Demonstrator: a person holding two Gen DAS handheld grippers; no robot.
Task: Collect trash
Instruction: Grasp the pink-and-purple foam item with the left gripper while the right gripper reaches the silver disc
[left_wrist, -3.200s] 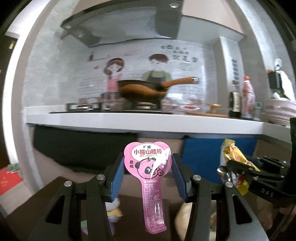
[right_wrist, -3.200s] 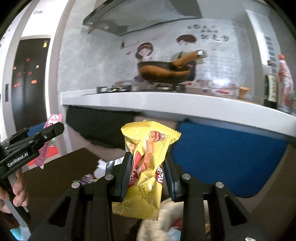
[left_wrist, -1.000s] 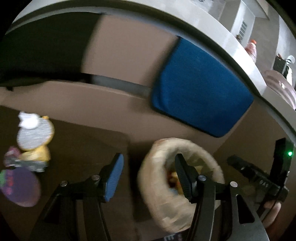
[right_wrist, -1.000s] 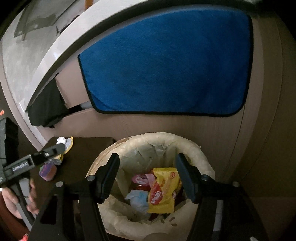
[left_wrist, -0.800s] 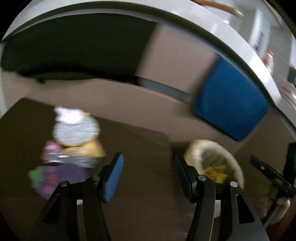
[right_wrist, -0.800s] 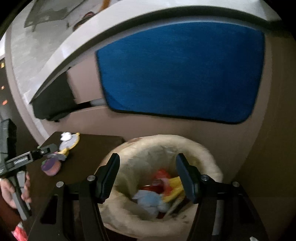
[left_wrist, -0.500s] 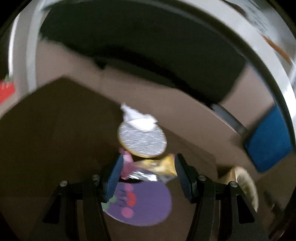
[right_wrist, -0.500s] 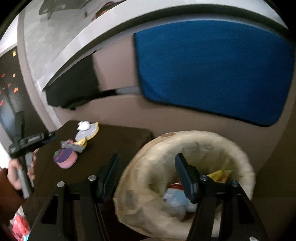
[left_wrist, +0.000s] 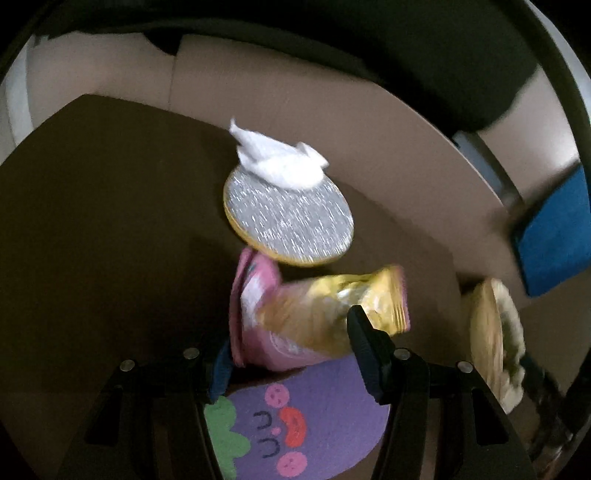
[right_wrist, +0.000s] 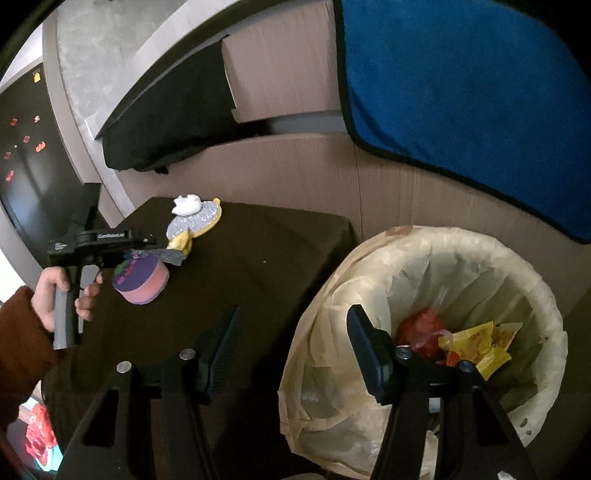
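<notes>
A pink and gold snack wrapper (left_wrist: 314, 317) lies on the dark table (left_wrist: 92, 221), between the fingers of my left gripper (left_wrist: 288, 341). Its jaws are closing, and the pads do not visibly press the wrapper. Just below it sits a purple sponge with a face (left_wrist: 295, 417). Beyond lie a round silver scrubber (left_wrist: 288, 218) and a white tissue wad (left_wrist: 277, 162). My right gripper (right_wrist: 291, 321) hangs by the rim of the lined bin (right_wrist: 443, 243), jaws closing on nothing. Red trash (right_wrist: 421, 328) and a yellow wrapper (right_wrist: 484, 343) lie inside the bin.
A blue towel (right_wrist: 461, 92) and a black cloth (right_wrist: 166, 136) hang from the counter edge above the table. The cabinet front stands right behind the table. A hand (right_wrist: 62, 295) in a brown sleeve holds the left gripper (right_wrist: 147, 243). The bin (left_wrist: 495, 339) stands right of the table.
Both wrappers held earlier now lie in the bin. My left gripper swung left from the bin and sank over the pile on the table. The right gripper shifted left off the bin's middle.
</notes>
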